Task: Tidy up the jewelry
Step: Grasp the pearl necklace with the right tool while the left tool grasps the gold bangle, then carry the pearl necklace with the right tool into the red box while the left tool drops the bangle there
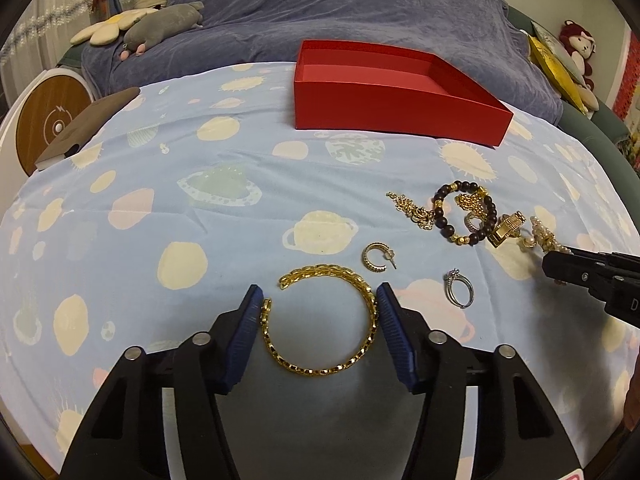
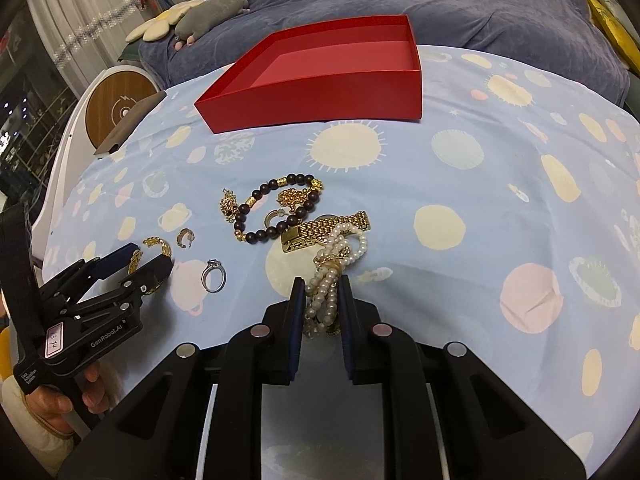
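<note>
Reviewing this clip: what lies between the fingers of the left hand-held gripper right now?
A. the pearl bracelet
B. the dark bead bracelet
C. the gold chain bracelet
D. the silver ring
C. The left hand-held gripper has its fingers on either side of the gold chain bracelet on the cloth, while the pearl bracelet sits in the right hand-held gripper.

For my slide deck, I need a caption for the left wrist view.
Left tool open around a gold bangle on the patterned cloth, red box beyond.
</note>
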Tool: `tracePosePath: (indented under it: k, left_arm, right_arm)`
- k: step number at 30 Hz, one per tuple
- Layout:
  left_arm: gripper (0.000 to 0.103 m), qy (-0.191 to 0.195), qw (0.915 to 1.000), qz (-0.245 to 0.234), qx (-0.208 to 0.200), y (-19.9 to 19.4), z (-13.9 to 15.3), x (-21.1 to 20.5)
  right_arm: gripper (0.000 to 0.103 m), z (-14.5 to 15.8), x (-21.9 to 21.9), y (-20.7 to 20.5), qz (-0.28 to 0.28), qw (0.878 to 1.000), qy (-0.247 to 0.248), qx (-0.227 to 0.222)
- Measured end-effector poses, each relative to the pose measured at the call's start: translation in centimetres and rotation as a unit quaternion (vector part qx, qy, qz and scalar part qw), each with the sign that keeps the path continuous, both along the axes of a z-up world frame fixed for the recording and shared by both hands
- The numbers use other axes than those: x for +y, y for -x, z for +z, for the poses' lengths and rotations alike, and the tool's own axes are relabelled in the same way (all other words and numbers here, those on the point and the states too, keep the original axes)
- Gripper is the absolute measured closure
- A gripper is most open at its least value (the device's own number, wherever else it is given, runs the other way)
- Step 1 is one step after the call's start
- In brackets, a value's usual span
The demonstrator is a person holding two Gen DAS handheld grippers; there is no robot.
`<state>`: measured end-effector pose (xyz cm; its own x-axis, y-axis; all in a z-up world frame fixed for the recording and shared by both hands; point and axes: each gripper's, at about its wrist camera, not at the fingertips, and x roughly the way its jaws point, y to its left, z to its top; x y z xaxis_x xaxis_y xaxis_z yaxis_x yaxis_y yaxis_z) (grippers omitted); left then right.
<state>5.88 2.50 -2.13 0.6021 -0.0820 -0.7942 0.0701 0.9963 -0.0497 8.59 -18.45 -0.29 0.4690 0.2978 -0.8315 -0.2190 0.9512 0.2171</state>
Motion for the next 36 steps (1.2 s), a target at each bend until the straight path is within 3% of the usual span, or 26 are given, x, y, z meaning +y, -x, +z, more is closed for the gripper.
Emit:
tracePosePath:
  k: [5, 11, 22, 26, 30, 36]
  left_arm:
    - [0.049, 0.009, 0.9999, -0.007, 0.001, 0.1, 0.1, -0.2]
    - [0.049, 0.05, 0.9987, -0.003, 0.003, 0.2, 1.0, 0.4]
    - [0.049, 0.06, 0.9976, -0.011, -0.034, -0.4, 5.8, -0.2]
    - [0.049, 0.07, 0.9966, -0.018, -0.04, -3.4, 8.5, 0.1]
    - [0.049, 0.053, 0.9965, -0.031, -0.056, -8.2, 11.1, -0.3]
    - [0.049, 0.054, 0.9962, -0.035, -0.059, -17.4, 12.3, -0.7]
  right_arm:
    - [0.087, 0.2, 0.0, 0.2, 0.0, 1.0, -0.002, -0.002]
    - [0.087, 1.2, 0.0, 0.6, -0.002, 1.0, -0.009, -0.015]
    - [0.087, 5.5, -0.7, -0.4, -0.017, 0.997, -0.032, -0.063]
    - [0.087, 8.2, -1.0, -3.2, -0.022, 0.996, -0.039, -0.081]
    - [0.087, 10.7, -0.7, -8.0, -0.019, 0.994, -0.039, -0.104]
    - [0.087, 11.6, 0.3, -16.9, -0.02, 0.994, -0.038, -0.105]
